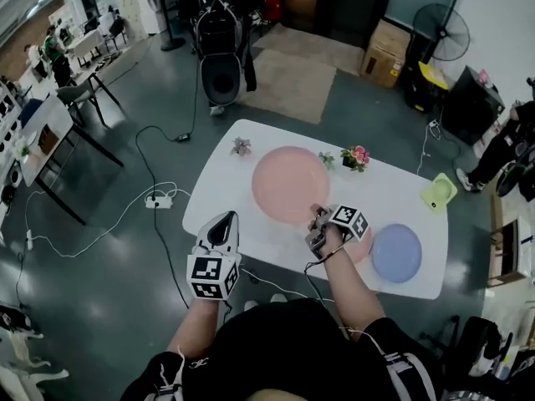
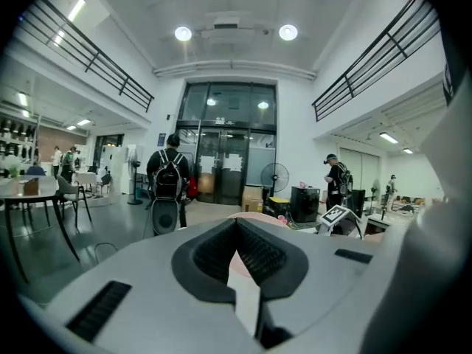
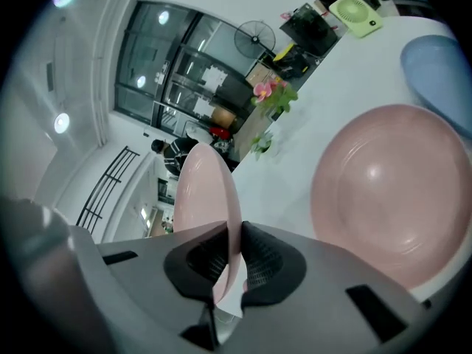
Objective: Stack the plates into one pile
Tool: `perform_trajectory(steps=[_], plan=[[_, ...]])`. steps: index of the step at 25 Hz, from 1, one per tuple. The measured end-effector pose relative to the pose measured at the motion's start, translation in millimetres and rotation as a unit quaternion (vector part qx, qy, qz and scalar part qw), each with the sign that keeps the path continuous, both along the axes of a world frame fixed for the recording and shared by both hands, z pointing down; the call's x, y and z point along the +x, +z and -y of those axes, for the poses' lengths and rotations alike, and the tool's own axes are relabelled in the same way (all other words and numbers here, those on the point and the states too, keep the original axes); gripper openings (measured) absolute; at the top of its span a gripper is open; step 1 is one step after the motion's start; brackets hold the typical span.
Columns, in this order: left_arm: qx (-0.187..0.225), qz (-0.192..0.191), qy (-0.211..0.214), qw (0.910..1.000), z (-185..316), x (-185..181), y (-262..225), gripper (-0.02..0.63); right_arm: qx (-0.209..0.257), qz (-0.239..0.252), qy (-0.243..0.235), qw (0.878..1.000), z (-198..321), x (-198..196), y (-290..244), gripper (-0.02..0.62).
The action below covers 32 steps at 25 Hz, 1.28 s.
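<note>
Pinching the small pink plate (image 3: 205, 198) by its rim, the right gripper (image 1: 320, 220) is hovering at the lower-right edge of the large pink plate (image 1: 290, 184), apparently the pile's base, while the left gripper (image 1: 223, 224), pressed together and empty, is waiting farther left.

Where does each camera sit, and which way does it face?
Head view: on the person's head, facing steeply down at the white rectangular table, large round pink plate and round blue plate; shows forearms, left gripper, right gripper.
Left gripper view: on that gripper, facing level towards glass doors; shows its shut jaws.
Right gripper view: on that gripper, facing across the table; jaws clamp a small pink plate.
Shared: head and right gripper views both show the large plate.
</note>
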<state>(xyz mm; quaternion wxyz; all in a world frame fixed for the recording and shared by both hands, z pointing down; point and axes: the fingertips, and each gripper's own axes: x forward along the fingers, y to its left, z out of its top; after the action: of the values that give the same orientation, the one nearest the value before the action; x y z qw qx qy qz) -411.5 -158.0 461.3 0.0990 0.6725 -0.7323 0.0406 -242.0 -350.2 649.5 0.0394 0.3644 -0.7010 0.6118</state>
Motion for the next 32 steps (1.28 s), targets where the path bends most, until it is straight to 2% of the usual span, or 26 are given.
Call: perform_trajectory(steps=[4, 9, 14, 22, 26, 29, 32], plan=[[-0.004, 0.0, 0.057, 0.9983, 24.4, 39.8, 5.2, 0.012, -0.002, -0.005, 0.064, 0.998, 0.6, 68.9, 6.1, 0.049], [-0.005, 0.0, 0.122, 0.9926, 48.3, 86.8, 8.1, 0.012, -0.011, -0.005, 0.143, 0.99, -7.7, 147.9, 17.1, 0.049], [-0.011, -0.001, 0.17, 0.9853, 68.2, 127.4, 18.9, 0.013, -0.033, -0.018, 0.19, 0.981, -25.0, 206.3, 42.1, 0.051], [-0.022, -0.002, 0.208, 0.9779, 81.0, 156.5, 26.4, 0.014, -0.083, -0.049, 0.22, 0.971, -61.2, 245.6, 92.1, 0.054], [-0.027, -0.002, 0.211, 0.9772, 81.9, 158.6, 28.5, 0.012, -0.107, -0.066, 0.226, 0.966, -76.2, 248.7, 115.2, 0.056], [-0.028, 0.0, 0.209, 0.9774, 82.7, 156.3, 28.5, 0.012, -0.122, -0.056, 0.239, 0.962, -78.7, 247.1, 125.8, 0.061], [-0.029, 0.0, 0.207, 0.978, 84.8, 153.9, 29.5, 0.012, -0.115, -0.069, 0.228, 0.964, -72.3, 244.0, 129.6, 0.063]])
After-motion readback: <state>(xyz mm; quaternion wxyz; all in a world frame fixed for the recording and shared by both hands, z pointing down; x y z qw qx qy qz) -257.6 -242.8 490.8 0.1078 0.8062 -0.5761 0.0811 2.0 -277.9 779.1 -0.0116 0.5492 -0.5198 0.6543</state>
